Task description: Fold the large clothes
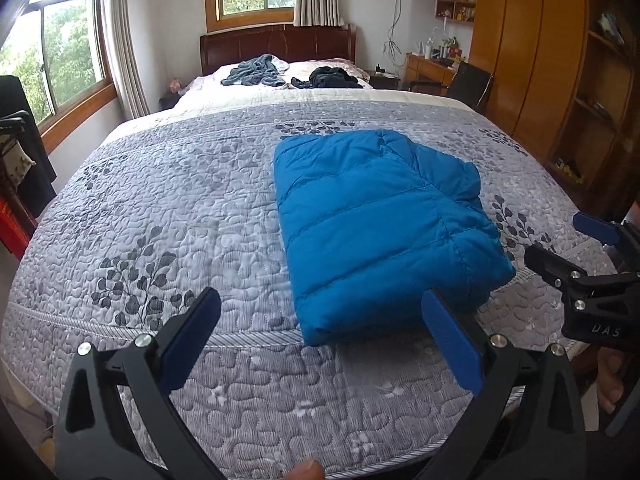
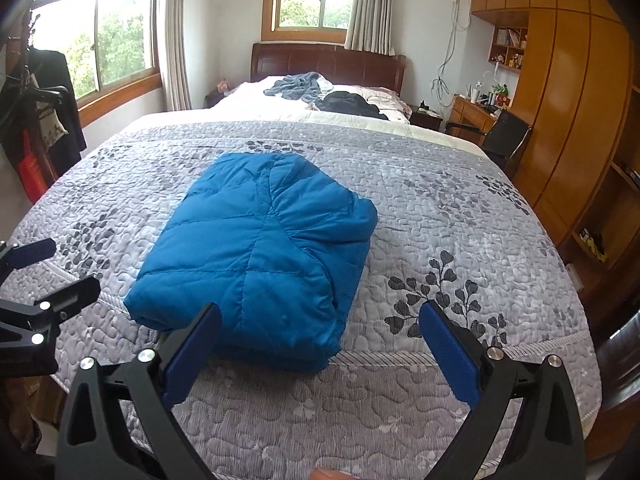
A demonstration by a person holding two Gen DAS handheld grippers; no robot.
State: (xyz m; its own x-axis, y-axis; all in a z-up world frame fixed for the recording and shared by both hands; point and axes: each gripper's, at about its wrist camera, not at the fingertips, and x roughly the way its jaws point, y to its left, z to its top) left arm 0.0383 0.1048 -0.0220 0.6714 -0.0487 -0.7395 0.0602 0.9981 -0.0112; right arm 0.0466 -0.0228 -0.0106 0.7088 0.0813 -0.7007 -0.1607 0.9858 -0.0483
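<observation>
Folded blue puffer jacket (image 1: 384,224) centre-right of frame on grey leaf-patterned quilt (image 1: 160,208), left claw (image 1: 320,336) spread apart and empty at bottom, right claw (image 2: 320,344) likewise apart, both clear of jacket

Lay folded on the grey quilt (image 1: 160,208), the blue jacket (image 1: 380,220) — the only bulk near the foot edge. Left bare quilt wide on both flanks and in a strip in front. Hung wide-jawed over that strip, left gripper (image 1: 320,336) and right gripper (image 2: 320,340) — touching nothing. Sat well back by the pillows, two dark garments (image 2: 352,106).
</observation>
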